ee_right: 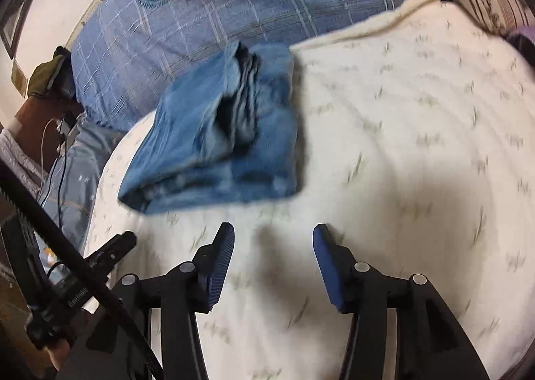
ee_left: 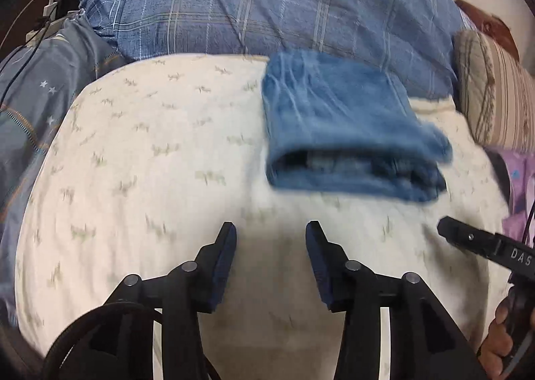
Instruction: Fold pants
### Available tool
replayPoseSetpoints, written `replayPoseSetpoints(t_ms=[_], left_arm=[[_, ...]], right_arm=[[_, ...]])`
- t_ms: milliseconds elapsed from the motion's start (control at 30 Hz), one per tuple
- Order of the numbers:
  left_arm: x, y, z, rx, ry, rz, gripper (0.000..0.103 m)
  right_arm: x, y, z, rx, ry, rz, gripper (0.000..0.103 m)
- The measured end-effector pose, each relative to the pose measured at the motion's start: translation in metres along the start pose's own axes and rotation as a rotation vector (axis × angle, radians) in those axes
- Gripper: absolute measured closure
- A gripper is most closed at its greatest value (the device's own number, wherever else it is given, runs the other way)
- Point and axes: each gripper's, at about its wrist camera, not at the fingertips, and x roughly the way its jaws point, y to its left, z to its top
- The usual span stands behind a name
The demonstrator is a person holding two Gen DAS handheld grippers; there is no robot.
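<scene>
On right tool (ee_left: 485, 243): "DAS"

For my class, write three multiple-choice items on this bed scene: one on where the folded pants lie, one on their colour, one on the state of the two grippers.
1. Where do the pants lie?
A. on the cream blanket, beside the plaid pillow
B. on the floor
C. between the left gripper's fingers

2. What colour are the pants?
A. black
B. blue
C. red

3. How do the left gripper and the right gripper stand?
A. both clamped on the pants
B. one open, one shut on the blanket
C. both open, holding nothing

Answers:
1 A: the folded bundle rests on the blanket at its far edge, next to the pillow.
2 B: the cloth is faded blue denim in both views.
3 C: each view shows a clear gap between the pads, with only blanket behind it.
</scene>
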Motion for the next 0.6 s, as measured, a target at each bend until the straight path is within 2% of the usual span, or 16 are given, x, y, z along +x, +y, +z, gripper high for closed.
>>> replayPoseSetpoints(t_ms=[133, 200, 267, 400, 500, 600], left_arm=[[-0.012, -0.016, -0.015, 0.083, -0.015, 0.062, 0.052], [-0.016, -0.022, -0.019, 0.106, -0.022, 0.093, 0.052], [-0.021, -0.024, -0.025, 0.097, -0.026, 0.1, 0.051], [-0.034, -0.028, -0.037, 0.084, -0.065, 0.084, 0.049], [-0.051, -0.036, -0.041, 0.128, -0.123, 0.118, 0.049], [-0.064, -0.041, -0.044, 0.134, -0.128, 0.134, 0.049]], right_arm=[[-0.008, 0.012, -0.018, -0.028, -0.015, -0.024, 0.046], [-0.014, 0.017, -0.025, -0.061, -0.036, -0.036, 0.03], [-0.019, 0.019, -0.031, -0.066, -0.048, -0.051, 0.021], [-0.027, 0.024, -0.043, -0.089, -0.035, -0.061, 0.017], [-0.03, 0.028, -0.045, -0.112, -0.003, -0.061, 0.017], [-0.042, 0.037, -0.044, -0.129, -0.035, -0.058, 0.017]])
